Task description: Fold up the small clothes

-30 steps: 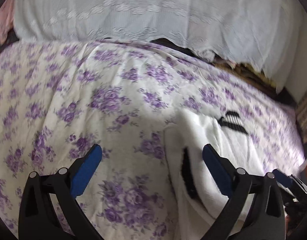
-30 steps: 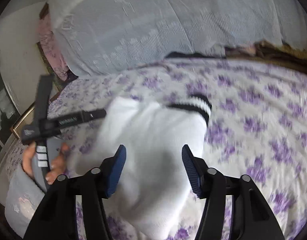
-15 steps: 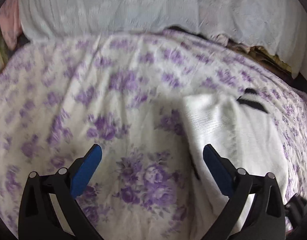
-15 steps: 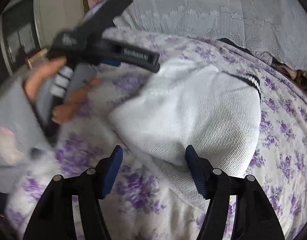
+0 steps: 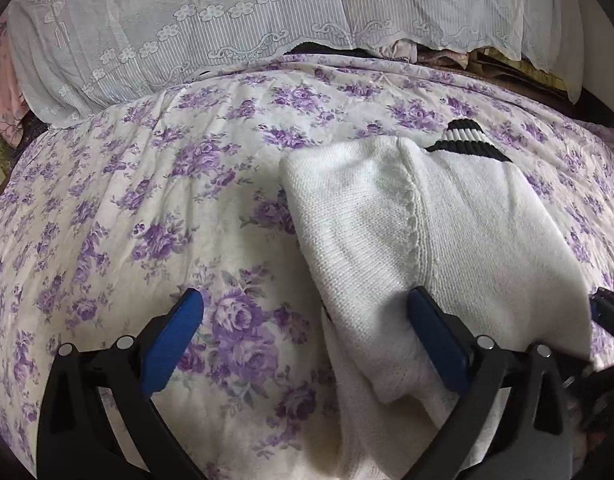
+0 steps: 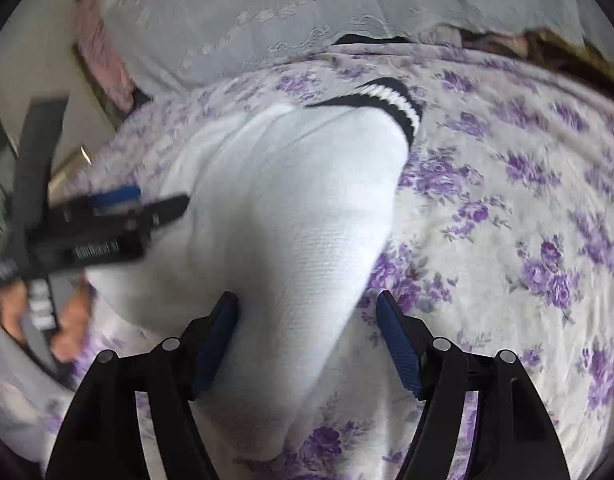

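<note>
On the purple-flowered white bedspread [image 5: 155,208] lies our folded white knit sweater with black-striped cuff [image 5: 447,232], toward two o'clock. We hold the left gripper [image 5: 303,332] spread wide, empty; the right gripper [image 6: 307,332] has just been opening, astride the sweater's near edge.

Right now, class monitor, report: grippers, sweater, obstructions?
Left gripper open, empty. Right gripper open, jaws just widened, astride white sweater, not clamping. Sweater folded on floral bedspread. Nothing blocking.
</note>
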`<move>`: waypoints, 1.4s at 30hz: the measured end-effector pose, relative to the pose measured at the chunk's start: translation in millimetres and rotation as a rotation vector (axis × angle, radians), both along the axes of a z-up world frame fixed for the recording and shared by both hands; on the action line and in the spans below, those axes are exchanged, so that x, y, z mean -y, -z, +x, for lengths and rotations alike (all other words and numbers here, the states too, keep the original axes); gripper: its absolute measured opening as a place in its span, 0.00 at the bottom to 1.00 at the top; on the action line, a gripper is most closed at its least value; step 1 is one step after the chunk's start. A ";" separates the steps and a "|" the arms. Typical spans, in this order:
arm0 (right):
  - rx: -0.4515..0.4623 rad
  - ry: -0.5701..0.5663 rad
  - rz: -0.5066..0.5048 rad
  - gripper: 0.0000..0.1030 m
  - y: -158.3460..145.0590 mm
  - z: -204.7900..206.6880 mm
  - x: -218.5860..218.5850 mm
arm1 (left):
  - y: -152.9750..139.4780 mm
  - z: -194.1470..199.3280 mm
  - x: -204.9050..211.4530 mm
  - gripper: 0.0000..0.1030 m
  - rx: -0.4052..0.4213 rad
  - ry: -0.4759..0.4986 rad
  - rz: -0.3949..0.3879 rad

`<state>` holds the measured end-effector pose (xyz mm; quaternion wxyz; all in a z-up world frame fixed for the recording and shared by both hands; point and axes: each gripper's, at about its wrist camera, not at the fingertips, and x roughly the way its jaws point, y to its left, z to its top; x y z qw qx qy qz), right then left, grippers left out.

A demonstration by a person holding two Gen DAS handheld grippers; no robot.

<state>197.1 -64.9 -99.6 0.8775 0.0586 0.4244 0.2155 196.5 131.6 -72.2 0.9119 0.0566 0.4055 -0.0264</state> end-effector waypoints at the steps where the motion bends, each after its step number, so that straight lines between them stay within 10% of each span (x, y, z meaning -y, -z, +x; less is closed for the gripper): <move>1: 0.002 -0.001 0.019 0.70 0.9 0.3 2.8 | -1.2 -1.3 1.5 0.96 0.009 0.000 0.010; 15: 0.009 0.062 0.176 0.75 -4.1 -17.1 29.7 | -12.5 -21.0 6.6 0.95 0.045 0.000 0.014; 24: -0.074 0.068 0.311 0.86 2.2 3.5 34.5 | 21.4 1.7 2.3 0.96 -0.236 0.198 -0.338; 33: -0.096 0.053 0.336 0.82 11.0 48.4 12.6 | 26.2 16.6 10.3 0.95 -0.265 0.301 -0.472; 42: -0.018 0.010 0.347 0.59 -1.1 39.3 4.2 | 12.8 2.4 3.6 0.54 -0.165 0.285 -0.498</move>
